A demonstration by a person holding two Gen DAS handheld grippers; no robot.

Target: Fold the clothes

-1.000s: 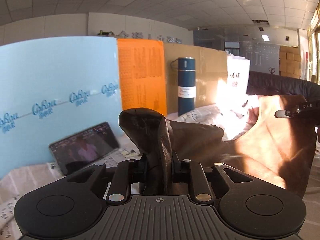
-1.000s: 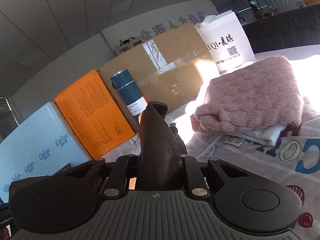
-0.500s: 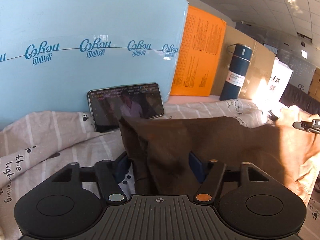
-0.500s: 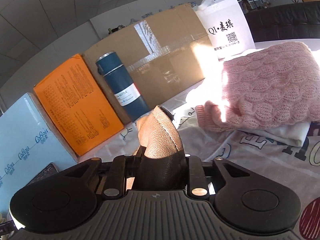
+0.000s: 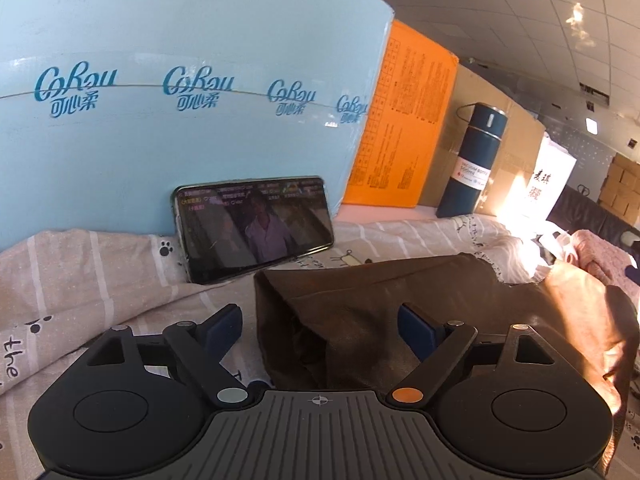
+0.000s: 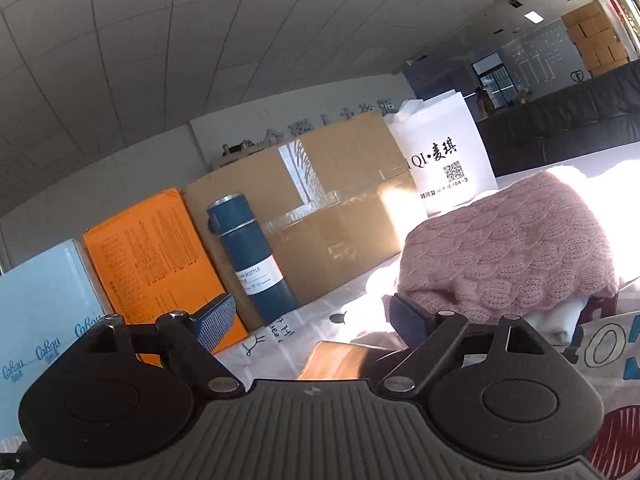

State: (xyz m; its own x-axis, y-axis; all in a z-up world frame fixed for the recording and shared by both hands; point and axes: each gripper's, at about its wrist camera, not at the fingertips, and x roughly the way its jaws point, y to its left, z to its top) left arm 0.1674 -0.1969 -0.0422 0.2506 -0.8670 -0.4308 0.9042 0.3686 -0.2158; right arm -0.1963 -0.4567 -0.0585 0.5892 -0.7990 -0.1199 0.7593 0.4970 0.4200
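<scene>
A brown leather-like garment (image 5: pixel 420 312) lies spread on the patterned bedsheet (image 5: pixel 80 280), reaching from the middle to the right of the left wrist view. My left gripper (image 5: pixel 320 326) hovers over its near left corner, jaws opening wide, and neither pad presses the cloth lying between them. In the right wrist view only a folded edge of the brown garment (image 6: pixel 340 360) shows, low between the fingers. My right gripper (image 6: pixel 312 320) is opening too, its pads apart and clear of the cloth.
A phone (image 5: pixel 252 228) leans on a light blue box (image 5: pixel 180 80). Beside it stand an orange box (image 5: pixel 404 128), a dark blue bottle (image 6: pixel 250 256), a cardboard box (image 6: pixel 332 220) and a white bag (image 6: pixel 444 160). A folded pink knit sweater (image 6: pixel 508 248) sits at right.
Both grippers were shut on bunched brown cloth and have let it go. The garment has dropped flat onto the sheet, and the left gripper has sunk toward the bed.
</scene>
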